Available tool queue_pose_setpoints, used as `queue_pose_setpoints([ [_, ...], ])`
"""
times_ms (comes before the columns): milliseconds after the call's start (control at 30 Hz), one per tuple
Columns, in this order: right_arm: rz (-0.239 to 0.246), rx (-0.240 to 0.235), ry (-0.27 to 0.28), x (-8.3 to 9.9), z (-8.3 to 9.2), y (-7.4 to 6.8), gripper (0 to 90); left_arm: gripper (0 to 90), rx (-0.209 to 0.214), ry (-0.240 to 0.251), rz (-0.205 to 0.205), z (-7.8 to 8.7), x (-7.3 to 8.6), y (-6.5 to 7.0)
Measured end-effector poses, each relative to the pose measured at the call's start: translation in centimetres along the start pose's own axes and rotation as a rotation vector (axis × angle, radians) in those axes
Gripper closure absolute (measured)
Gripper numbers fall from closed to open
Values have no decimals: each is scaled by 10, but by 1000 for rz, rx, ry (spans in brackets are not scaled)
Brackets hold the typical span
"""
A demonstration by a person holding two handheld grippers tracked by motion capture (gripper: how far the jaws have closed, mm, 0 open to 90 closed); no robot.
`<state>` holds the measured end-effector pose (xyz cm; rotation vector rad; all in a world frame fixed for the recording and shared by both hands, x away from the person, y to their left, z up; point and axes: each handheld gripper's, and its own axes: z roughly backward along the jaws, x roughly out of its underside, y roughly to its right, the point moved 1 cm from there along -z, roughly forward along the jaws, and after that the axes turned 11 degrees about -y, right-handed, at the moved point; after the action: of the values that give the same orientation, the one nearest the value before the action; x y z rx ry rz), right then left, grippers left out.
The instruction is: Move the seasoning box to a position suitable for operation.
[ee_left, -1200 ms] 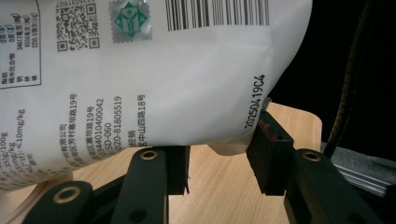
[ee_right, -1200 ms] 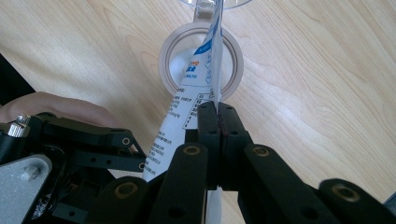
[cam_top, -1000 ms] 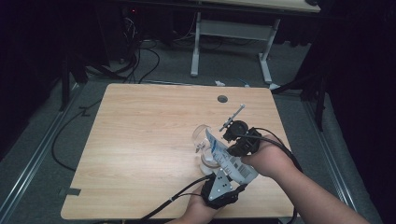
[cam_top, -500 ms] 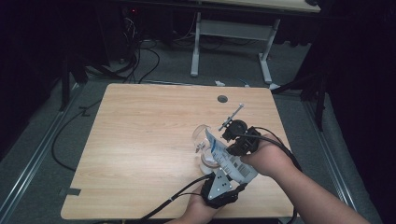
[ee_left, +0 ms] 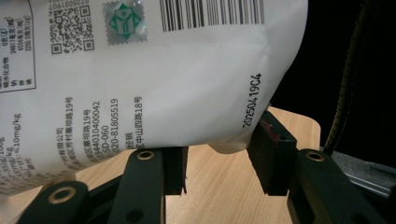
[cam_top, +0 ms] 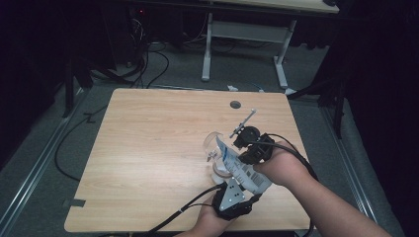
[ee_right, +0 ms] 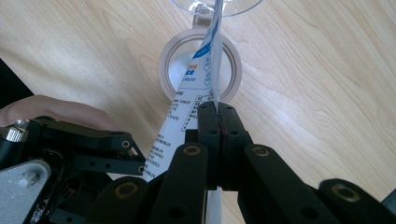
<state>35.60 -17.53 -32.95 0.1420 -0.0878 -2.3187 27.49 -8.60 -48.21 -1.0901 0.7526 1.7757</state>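
High view, glass (cam_top: 213, 143) beside packet (cam_top: 240, 170), table (cam_top: 148, 148)

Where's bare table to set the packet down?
Free: the table's whole left half and the far strip around the round hole. Crowded: the near right, where the packet, glass and both grippers bunch.

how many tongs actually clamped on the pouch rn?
1. The right tongs pinch the pouch edge above the glass. The left tongs stand apart under its bottom; contact unclear.
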Motion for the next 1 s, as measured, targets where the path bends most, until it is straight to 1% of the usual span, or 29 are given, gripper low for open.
queue_pose_setpoints([
  [600, 5, 6, -2, -3, 2, -1, 900, 589, 7, 8, 2, 2, -1, -1],
  [900, 4, -6, 0, -2, 1, -1, 900, 603, -2, 4, -6, 1, -1, 0],
  [1000, 2, -4, -4, -2, 0, -1, 900, 605, -3, 0, -7, 1, -1, 0],
])
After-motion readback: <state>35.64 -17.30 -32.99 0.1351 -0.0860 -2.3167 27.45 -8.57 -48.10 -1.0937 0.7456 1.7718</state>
